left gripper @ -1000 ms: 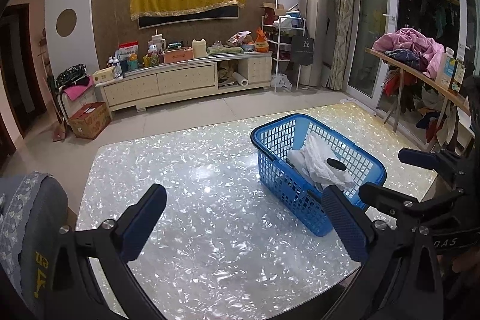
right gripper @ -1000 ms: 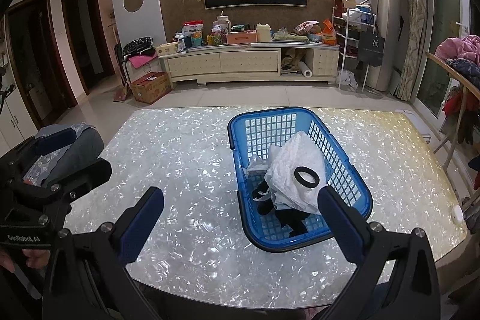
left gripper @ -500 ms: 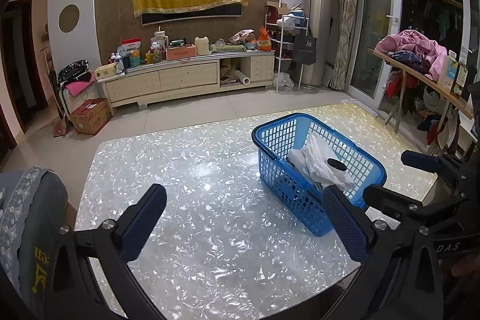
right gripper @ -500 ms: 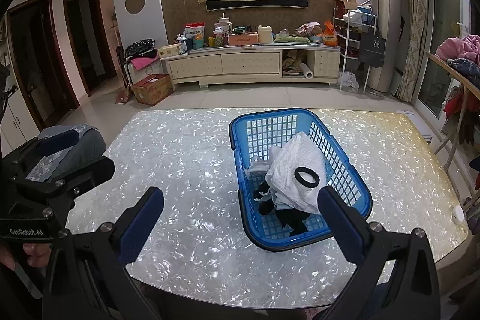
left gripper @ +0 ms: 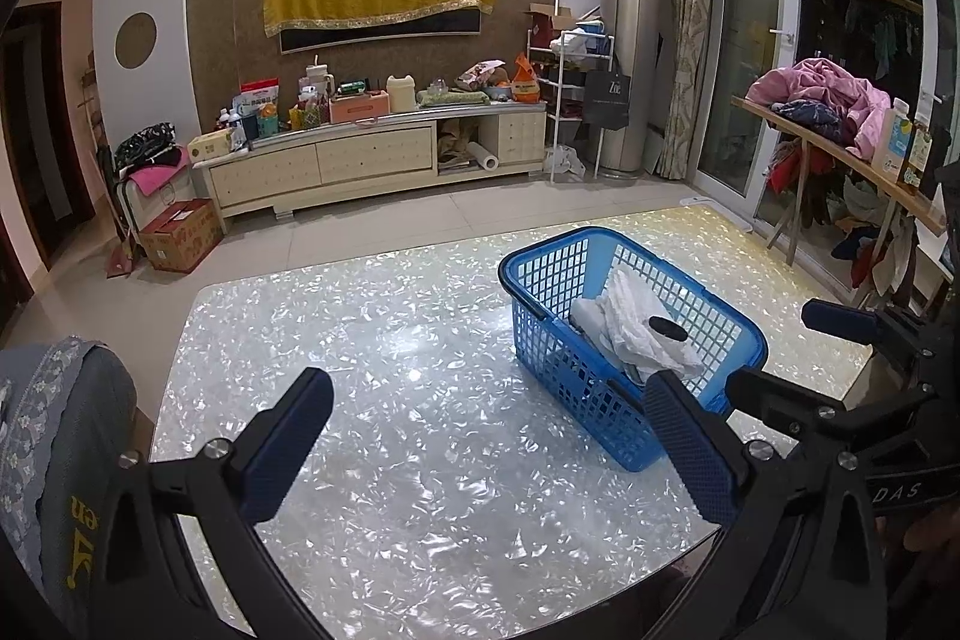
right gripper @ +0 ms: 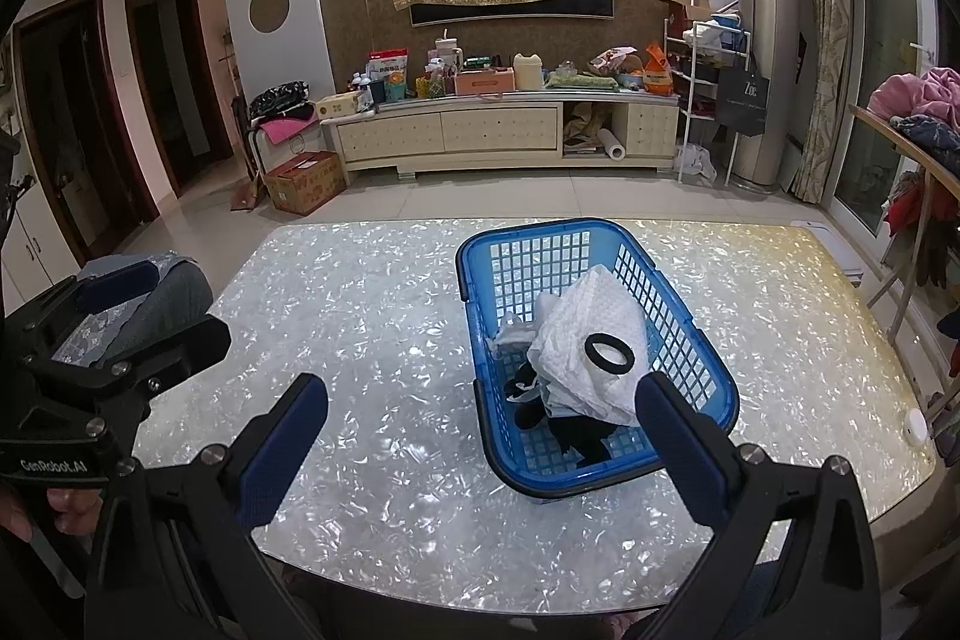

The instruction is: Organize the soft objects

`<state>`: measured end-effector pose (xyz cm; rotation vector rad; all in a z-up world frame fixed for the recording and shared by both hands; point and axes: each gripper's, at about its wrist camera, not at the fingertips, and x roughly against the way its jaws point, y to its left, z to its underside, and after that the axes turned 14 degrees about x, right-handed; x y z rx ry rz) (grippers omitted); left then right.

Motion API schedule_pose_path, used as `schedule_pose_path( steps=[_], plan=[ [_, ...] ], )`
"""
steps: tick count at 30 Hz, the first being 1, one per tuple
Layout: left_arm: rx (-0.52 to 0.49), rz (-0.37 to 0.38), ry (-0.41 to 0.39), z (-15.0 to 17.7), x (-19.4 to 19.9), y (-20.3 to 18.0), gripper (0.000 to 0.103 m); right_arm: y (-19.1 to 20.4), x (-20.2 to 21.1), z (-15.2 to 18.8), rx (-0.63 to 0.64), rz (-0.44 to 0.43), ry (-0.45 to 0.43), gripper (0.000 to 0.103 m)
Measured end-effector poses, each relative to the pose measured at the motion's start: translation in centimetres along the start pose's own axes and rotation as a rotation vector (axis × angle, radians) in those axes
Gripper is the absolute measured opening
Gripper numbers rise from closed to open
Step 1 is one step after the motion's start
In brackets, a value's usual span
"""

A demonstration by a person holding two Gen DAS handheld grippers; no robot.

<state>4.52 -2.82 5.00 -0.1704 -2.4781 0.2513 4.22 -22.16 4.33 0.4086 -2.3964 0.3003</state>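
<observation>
Here the blue plastic lattice basket [right gripper: 594,358] of white cloth [right gripper: 591,346] lies ahead of the spread, empty right claw [right gripper: 480,436], nearer than the spread left claw [left gripper: 489,439].

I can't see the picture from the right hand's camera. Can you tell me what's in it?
A blue plastic basket sits on a shiny pearly table, holding a crumpled white cloth with a black ring on top and something black underneath. The right gripper hovers open in front of it, empty, and the left gripper shows at the left edge, also open.
</observation>
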Motion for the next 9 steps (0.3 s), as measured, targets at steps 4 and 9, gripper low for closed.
schedule_pose_path(
  steps=[4,9],
  plan=[
    [-0.004,-0.002,-0.002,0.01,0.19,-0.13,0.103,-0.07,0.04,0.1,-0.002,-0.001,0.0,0.103],
    [-0.002,-0.001,-0.002,0.01,0.25,-0.16,0.103,-0.13,0.05,0.15,-0.004,-0.001,-0.001,0.103]
  ],
)
